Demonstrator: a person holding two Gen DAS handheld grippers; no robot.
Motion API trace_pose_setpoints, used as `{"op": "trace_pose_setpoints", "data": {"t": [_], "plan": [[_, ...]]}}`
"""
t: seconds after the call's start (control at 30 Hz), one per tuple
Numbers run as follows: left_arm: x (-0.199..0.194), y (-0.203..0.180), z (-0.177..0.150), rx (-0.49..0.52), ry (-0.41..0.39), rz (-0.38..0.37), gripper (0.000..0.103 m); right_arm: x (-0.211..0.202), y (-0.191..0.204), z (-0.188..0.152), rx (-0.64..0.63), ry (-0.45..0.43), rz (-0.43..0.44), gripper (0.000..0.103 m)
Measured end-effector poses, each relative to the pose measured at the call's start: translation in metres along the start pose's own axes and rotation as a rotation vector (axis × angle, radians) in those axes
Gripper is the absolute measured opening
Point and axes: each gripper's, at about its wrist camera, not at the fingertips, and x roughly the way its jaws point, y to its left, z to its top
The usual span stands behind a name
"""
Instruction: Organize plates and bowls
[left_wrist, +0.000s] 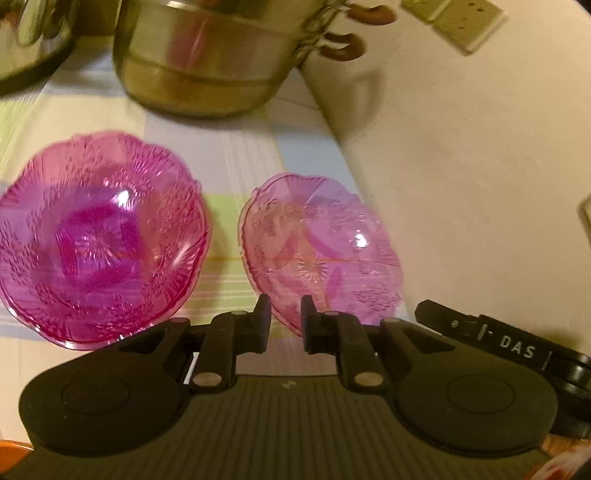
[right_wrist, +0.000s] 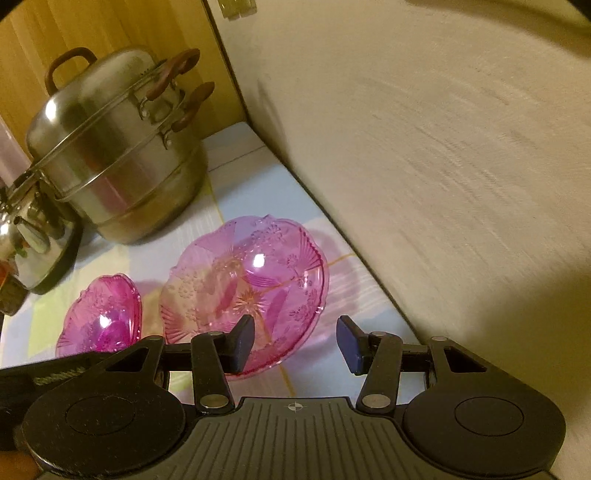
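Two pink patterned glass bowls are in view. In the left wrist view a darker pink stack of bowls (left_wrist: 99, 240) sits on the tablecloth at left. A lighter pink bowl (left_wrist: 317, 247) is tilted at right, its near rim between the fingers of my left gripper (left_wrist: 286, 325), which is shut on it. In the right wrist view the same light bowl (right_wrist: 247, 291) is tilted above the cloth and the darker bowl (right_wrist: 101, 317) lies to its left. My right gripper (right_wrist: 295, 343) is open and empty, its left finger in front of the light bowl's rim.
A large steel steamer pot (right_wrist: 118, 155) with brown handles stands at the back, and it also shows in the left wrist view (left_wrist: 207, 59). A shiny kettle (right_wrist: 33, 236) is at far left. A cream wall (right_wrist: 443, 184) bounds the table on the right.
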Motion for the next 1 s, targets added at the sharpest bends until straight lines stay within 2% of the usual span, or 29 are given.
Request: {"op": "trace_pose_setpoints", "data": {"t": [0.27, 0.53, 0.6, 0.67, 0.73, 0.87, 1.0], "plan": [[0.023, 0.004, -0.001, -0.024, 0.029, 0.045, 0.013, 0.031, 0.000, 0.009, 0.013, 0.071, -0.012, 0.050], [0.035, 0.008, 0.000, -0.056, 0.036, 0.052, 0.013, 0.058, -0.005, 0.012, 0.043, 0.142, -0.020, 0.049], [0.038, 0.009, 0.000, -0.059, 0.036, 0.054, 0.013, 0.064, -0.007, 0.012, 0.050, 0.154, -0.026, 0.045], [0.038, 0.009, 0.001, -0.056, 0.036, 0.055, 0.013, 0.068, -0.008, 0.013, 0.062, 0.164, -0.022, 0.036], [0.039, 0.010, 0.001, -0.062, 0.037, 0.054, 0.013, 0.071, -0.009, 0.012, 0.064, 0.170, -0.025, 0.033], [0.040, 0.010, 0.002, -0.051, 0.034, 0.059, 0.013, 0.077, -0.013, 0.010, 0.092, 0.186, -0.016, 0.018], [0.042, 0.009, 0.003, -0.033, 0.029, 0.067, 0.013, 0.076, -0.014, 0.008, 0.094, 0.179, -0.011, 0.016]]}}
